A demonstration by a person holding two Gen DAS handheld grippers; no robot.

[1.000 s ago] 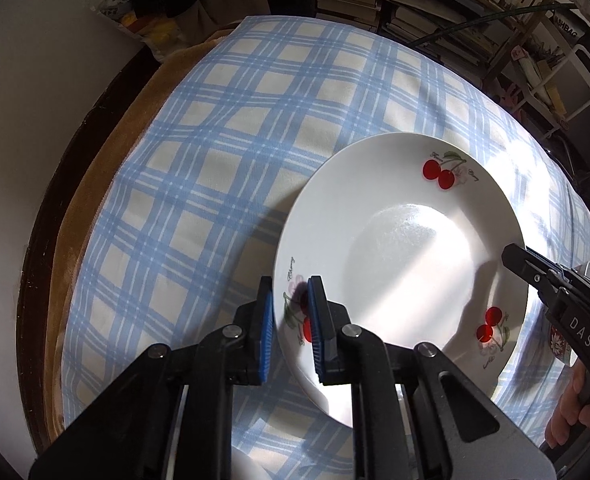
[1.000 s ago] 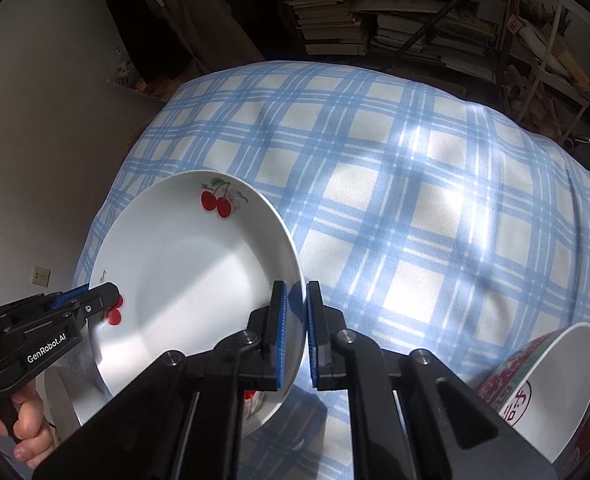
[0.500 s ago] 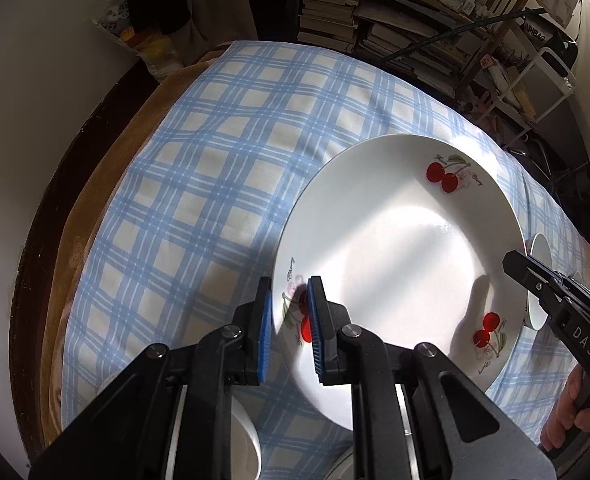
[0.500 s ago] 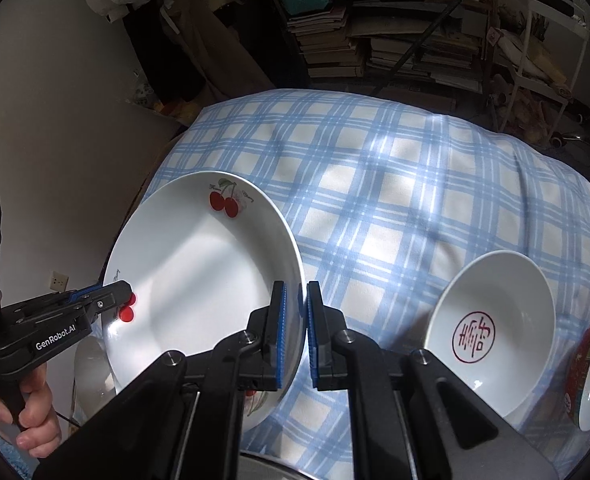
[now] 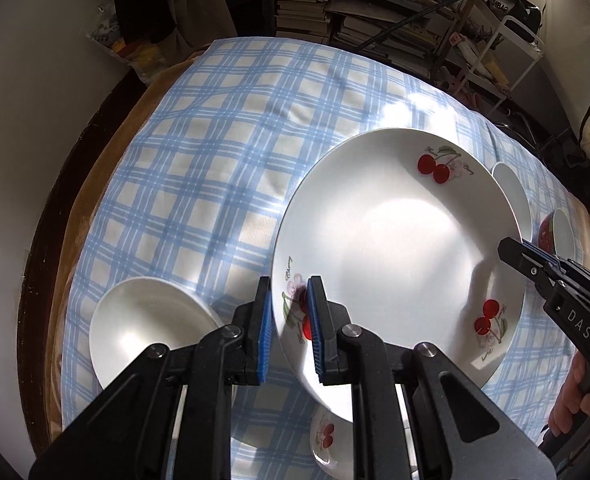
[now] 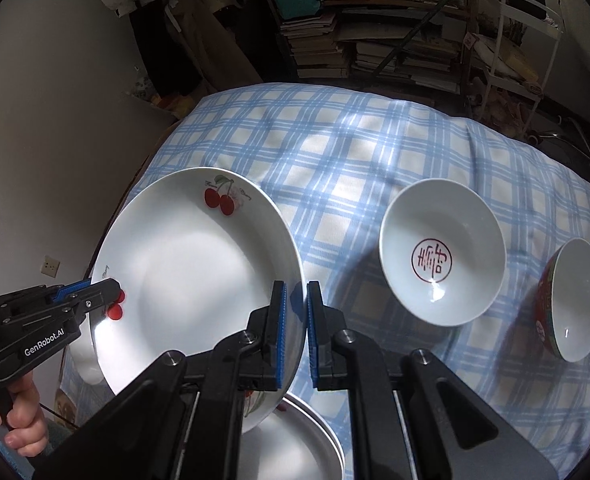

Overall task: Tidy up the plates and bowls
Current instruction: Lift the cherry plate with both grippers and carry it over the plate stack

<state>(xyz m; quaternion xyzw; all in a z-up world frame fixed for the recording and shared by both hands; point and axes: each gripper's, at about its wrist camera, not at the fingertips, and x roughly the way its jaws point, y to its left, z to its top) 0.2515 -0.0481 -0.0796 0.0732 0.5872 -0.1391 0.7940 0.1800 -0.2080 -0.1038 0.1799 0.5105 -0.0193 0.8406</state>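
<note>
Two tools, left tool (image 5: 289, 312) and right tool (image 6: 295, 320), each pinch the cherry plate's (image 6: 191, 264) rim, aloft; three bowls (image 6: 441, 264) wait unsorted across the desk (image 5: 223, 128), so most remains.

white red-cherry plate (image 5: 399, 256), blue-and-white plaid tablecloth (image 5: 223, 152)

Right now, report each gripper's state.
Left gripper: shut on the cherry plate, at its near-left rim.
Right gripper: shut on the same plate's opposite rim.
</note>
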